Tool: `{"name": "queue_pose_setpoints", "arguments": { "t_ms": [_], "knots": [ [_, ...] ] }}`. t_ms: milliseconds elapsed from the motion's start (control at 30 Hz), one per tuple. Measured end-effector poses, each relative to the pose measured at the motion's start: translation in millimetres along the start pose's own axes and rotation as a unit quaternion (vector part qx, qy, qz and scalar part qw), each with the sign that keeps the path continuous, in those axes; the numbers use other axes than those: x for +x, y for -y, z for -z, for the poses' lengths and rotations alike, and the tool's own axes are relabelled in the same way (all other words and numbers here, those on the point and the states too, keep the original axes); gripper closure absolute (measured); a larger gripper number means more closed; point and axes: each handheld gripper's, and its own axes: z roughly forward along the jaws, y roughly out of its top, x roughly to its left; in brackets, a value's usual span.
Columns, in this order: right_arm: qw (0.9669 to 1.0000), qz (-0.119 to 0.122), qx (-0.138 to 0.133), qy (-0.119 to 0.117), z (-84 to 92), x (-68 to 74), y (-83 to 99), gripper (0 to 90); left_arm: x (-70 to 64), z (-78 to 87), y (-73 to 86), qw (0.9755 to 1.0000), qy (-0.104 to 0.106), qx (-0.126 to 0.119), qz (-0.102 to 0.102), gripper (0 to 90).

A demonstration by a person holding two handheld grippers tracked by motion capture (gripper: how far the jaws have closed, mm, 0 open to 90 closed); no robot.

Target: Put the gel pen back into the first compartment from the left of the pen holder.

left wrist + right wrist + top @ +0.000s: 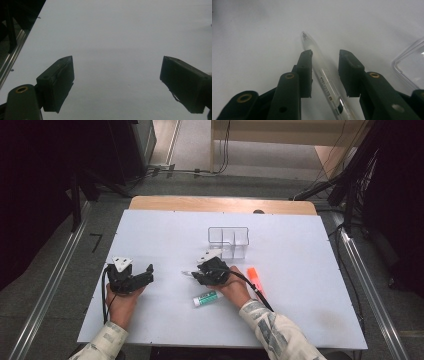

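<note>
On white surface (300,270): right gripper (325,56) straddling clear pen (322,75), still spread, not pinching; left gripper (117,75) sitting wide open.

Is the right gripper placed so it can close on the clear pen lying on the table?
Probably yes. The right gripper straddles the clear pen, one jaw on each side, with nothing else between them. A gap shows on the right side, so the pads aren't yet pressing it.

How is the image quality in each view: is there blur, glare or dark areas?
High view: white table evenly lit, surroundings very dark, fine detail soft. Left gripper view: dim and grey, open left claw sharp enough. Right gripper view: clear pen between the right claw jaws, slightly soft, faint shadow beside it.
</note>
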Motion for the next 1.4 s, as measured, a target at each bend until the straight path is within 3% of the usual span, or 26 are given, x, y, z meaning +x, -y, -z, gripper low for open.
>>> {"name": "queue_pose_setpoints", "arguments": {
  "t_ms": [300, 500, 833, 1133, 1400],
  "knots": [
    [0.9997, 0.009, 0.020, -0.008, -3.9, 0.1, -4.2, 65.6, 0.1, 0.1, 0.0, 1.0000, -0.001, -0.001, 0.000, 12.9],
    [0.9987, 0.042, 0.027, -0.011, -6.8, 2.1, -4.5, 70.3, 0.1, -0.1, 0.0, 1.0000, 0.000, 0.000, -0.003, 13.0],
    [0.9977, 0.056, 0.034, -0.019, -6.8, 2.8, -6.7, 77.4, 0.2, -0.1, 0.1, 1.0000, -0.001, 0.001, -0.003, 13.2],
    [0.9981, 0.048, 0.035, -0.018, -4.6, -2.4, -6.2, 77.9, 0.4, -0.1, 0.1, 1.0000, -0.001, 0.001, -0.003, 13.4],
    [0.9993, 0.037, 0.007, -0.003, 5.6, -6.5, -8.6, 78.0, 0.4, 0.1, 0.1, 1.0000, -0.003, 0.001, -0.003, 13.4]
  ]
}}
